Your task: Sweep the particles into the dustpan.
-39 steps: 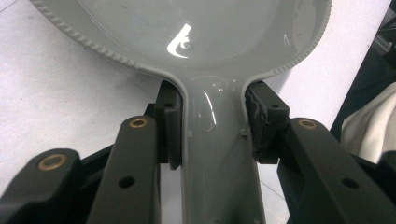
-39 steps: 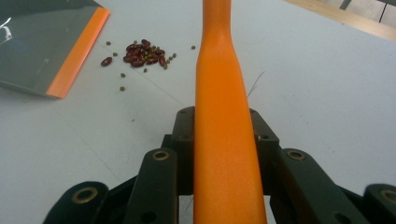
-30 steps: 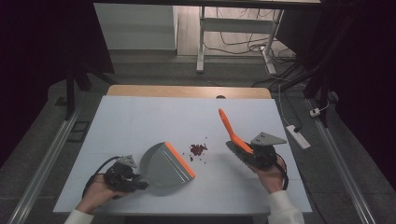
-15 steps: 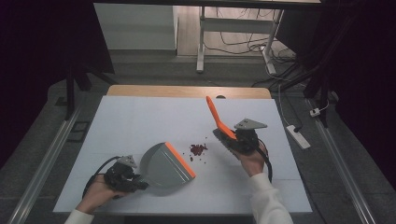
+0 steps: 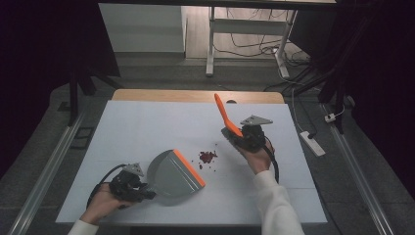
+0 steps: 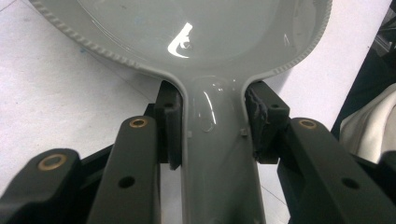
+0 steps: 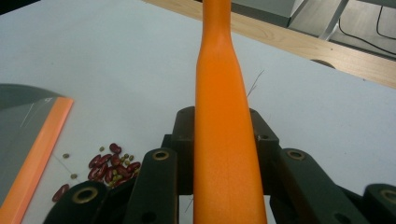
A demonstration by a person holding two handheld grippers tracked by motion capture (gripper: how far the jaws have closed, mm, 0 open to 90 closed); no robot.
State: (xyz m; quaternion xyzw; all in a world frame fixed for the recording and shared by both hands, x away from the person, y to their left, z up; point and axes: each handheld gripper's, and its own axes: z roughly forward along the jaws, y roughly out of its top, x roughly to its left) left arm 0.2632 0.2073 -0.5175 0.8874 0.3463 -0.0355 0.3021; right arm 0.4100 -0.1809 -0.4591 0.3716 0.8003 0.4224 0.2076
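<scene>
Near the middle of the white table [image 5: 147, 122], slightly toward 5 o'clock: a small heap of red beans [image 5: 207, 156] with a few tiny green ones mixed in [image 7: 112, 165], some scattered loose around it. Just at 8 o'clock from the heap, a grey dustpan [image 5: 171, 176] lying flat, its orange lip [image 5: 189, 167] turned to the beans, close but not touching. Dustpan handle [image 6: 219, 154] clamped between the two jaws of the left gripper [image 5: 128, 186], pads pressed on both sides of it; gripper low at 7 o'clock of the table, held by a hand [image 5: 100, 205]. At 3 o'clock from the beans, the right gripper [image 5: 247, 137], closed tight on an orange brush handle [image 7: 223, 126] that points up and toward 11 o'clock [image 5: 224, 113]; bristle end not visible.

Beyond the white cover, a wooden table edge [image 5: 195, 95] at 12 o'clock, then grey floor, metal desk legs [image 5: 211, 39], cables, a power strip [image 5: 311, 143] at 3 o'clock, dark curtains on both sides.

Compared with one second ago: right gripper and brush moved from 4 o'clock toward the centre and farther from the person; dustpan, beans and left gripper unchanged.
</scene>
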